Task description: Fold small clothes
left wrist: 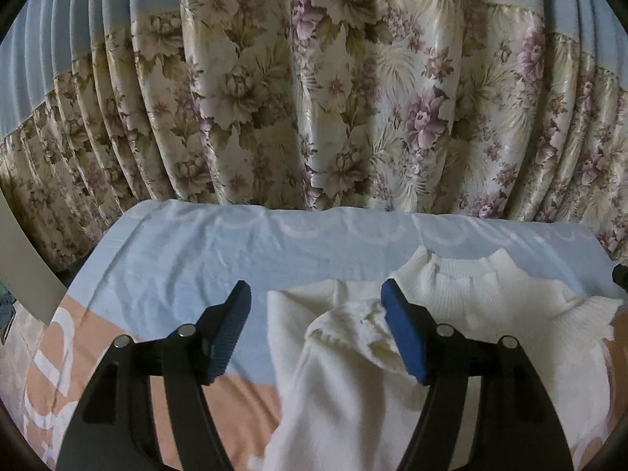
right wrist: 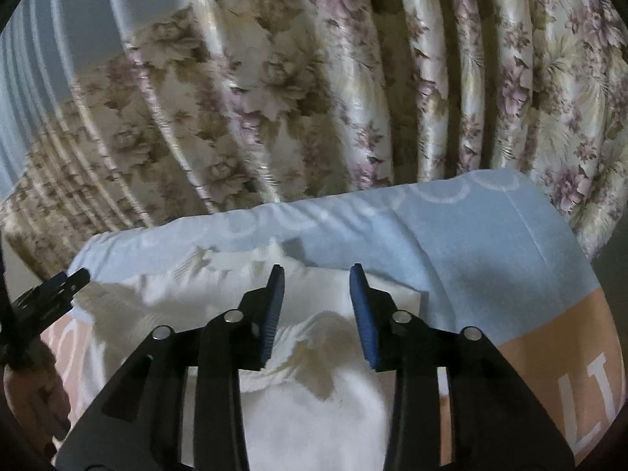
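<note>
a bed covered by a light blue and peach cotton sheet with white ring prints carries 1 white knitted ribbed-collar sweater, lying flat beneath both claws' blue pads.

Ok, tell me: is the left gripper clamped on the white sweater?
No, the left gripper has its jaws spread wide over the white sweater, gripping nothing.
</note>
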The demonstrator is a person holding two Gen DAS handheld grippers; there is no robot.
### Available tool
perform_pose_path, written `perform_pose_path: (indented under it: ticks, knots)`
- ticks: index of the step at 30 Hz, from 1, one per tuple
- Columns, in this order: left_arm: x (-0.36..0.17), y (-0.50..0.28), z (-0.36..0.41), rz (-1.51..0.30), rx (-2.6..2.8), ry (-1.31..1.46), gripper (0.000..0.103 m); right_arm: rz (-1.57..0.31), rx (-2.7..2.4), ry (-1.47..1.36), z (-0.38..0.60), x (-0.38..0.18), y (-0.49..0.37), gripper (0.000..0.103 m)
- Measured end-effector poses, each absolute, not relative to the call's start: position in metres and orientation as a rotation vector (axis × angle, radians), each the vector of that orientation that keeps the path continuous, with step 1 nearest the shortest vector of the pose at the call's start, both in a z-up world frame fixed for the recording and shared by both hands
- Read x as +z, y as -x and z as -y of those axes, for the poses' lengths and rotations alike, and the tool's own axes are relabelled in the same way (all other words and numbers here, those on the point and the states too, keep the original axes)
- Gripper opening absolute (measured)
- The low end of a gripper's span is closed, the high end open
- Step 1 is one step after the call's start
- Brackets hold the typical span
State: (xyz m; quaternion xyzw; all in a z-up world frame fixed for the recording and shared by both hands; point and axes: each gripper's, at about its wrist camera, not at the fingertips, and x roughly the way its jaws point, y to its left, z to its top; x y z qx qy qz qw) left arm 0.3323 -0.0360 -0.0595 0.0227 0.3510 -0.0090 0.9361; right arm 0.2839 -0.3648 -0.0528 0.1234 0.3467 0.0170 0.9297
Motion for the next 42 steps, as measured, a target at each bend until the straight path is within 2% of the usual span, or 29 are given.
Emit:
perform_pose_path:
  ticks: [5,14,23,42]
  knots:
    - [-0.057,-0.293,0.030,-0.714,-0.066,-0.076,0.071,-0.732,0.076,-0.237,0.363,-0.054,-0.249,0.038]
    - [-0.105,-0.259,0.057,-0.820,-0.159,-0.136,0.071,-0.870,0.147,-0.184,0.324,-0.103,-0.212,0.038]
    - [-0.128,-0.300,0.067,-0.908,-0.145,-0.145,0.071,-0.939,0.111,-0.120,0.311,-0.128,-0.237,0.038]
    - [-0.079,-0.380,0.073,-0.760,-0.098,-0.105,0.071,-0.826,0.073,-0.133,0.324,-0.097,-0.330,0.038]
